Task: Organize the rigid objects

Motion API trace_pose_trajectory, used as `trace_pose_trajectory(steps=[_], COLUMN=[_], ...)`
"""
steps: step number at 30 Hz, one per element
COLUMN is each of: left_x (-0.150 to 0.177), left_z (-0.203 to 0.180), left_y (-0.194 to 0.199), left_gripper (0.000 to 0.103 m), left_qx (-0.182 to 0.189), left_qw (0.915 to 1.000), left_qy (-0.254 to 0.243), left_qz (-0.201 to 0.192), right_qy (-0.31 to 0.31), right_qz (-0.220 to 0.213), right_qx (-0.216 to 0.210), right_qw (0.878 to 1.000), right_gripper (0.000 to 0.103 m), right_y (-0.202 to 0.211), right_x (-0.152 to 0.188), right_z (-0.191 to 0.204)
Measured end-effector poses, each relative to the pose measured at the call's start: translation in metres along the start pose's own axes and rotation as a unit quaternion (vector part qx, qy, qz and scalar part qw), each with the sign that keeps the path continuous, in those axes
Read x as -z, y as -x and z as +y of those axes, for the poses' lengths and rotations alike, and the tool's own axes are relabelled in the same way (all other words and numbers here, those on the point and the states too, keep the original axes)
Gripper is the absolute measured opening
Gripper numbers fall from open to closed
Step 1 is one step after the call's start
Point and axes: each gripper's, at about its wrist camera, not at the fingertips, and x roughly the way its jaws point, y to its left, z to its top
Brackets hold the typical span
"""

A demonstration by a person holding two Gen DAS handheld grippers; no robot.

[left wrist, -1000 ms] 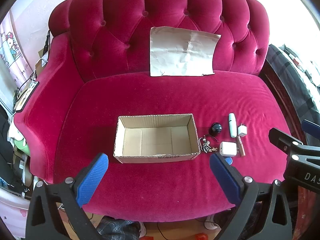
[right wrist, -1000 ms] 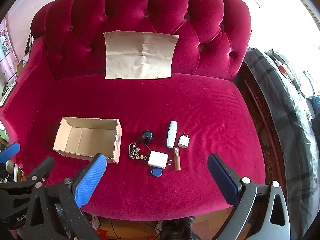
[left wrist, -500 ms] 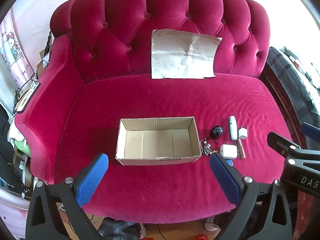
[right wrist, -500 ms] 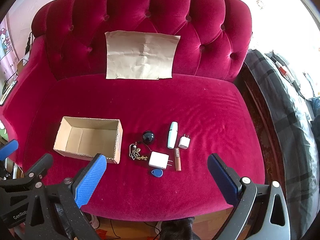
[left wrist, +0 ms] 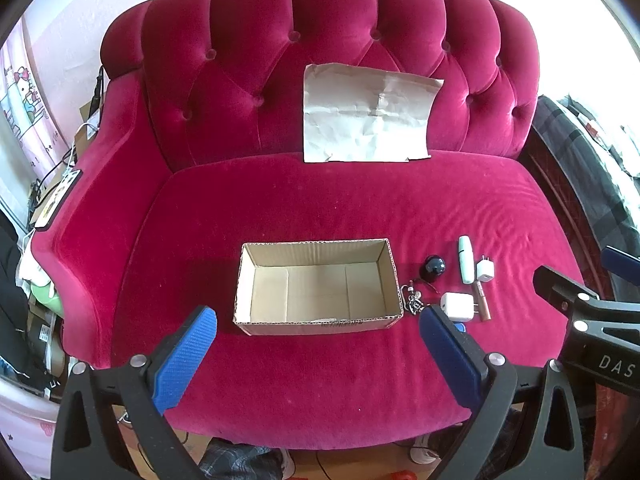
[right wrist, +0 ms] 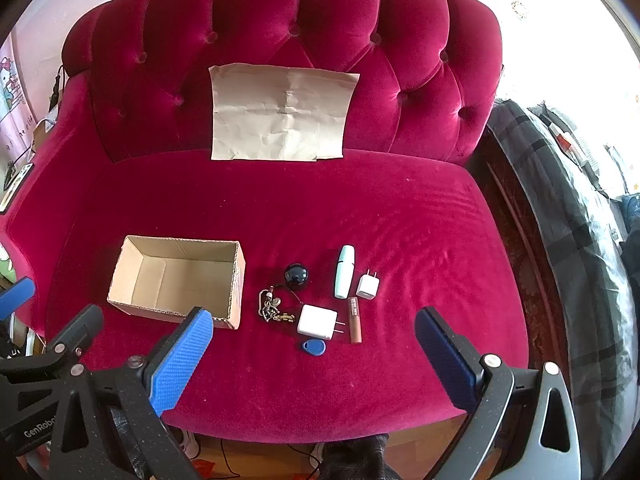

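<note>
Both tongs, left [left wrist: 318,354] and right [right wrist: 314,354], are spread wide and hold nothing. The box [right wrist: 176,280] sits ahead-left of the right tongs; small things [right wrist: 318,322] lie straight ahead, packed close. A grab may bump neighbours, and the keys [right wrist: 272,308], tangled I think, may snag.

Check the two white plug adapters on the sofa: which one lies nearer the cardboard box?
The larger white adapter, beside the keys. The smaller white adapter lies farther from the cardboard box, past the pale tube.
</note>
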Motion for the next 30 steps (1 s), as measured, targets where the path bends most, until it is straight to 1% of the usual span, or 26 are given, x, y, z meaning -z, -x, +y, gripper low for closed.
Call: trace_pose_trajectory(steps=[9,12,15,24,30], left_x=[-0.002,-0.003,-0.006,-0.009,-0.011], left_z=[0.002,0.005,0.011,0.035,0.056], left_y=[-0.005,-0.013,-0.021,-0.064,-0.097], left_gripper=[0.103,0.103,0.103,0.103,0.103], left_qx=[0.000,-0.004,0.002,-0.005,-0.009], left_qw=[1.0000,1.0000,1.0000,0.9999,0.9997], left_qy=[-0.001,-0.004,0.002,-0.004,0.010], left_qz=[-0.002,-0.001,-0.001,0.011,0.018], right_qy=[0.000,-0.001,-0.003,-0.006,-0.016], right_qz=[-0.002,-0.001,0.000,0.008,0.015], right_qx=[0.003,0.005,0.005,0.018,0.021], right_qw=[1.000,1.000,1.000,1.000,1.000], right_gripper=[0.103,0.103,0.103,0.103,0.103], right_y=[-0.003,-0.006,-0.013,-0.052,-0.080], right_x=[-0.003,-0.003,-0.005,-0.012,-0.016], right_z=[-0.001,-0.001,-0.003,-0.010,-0.016])
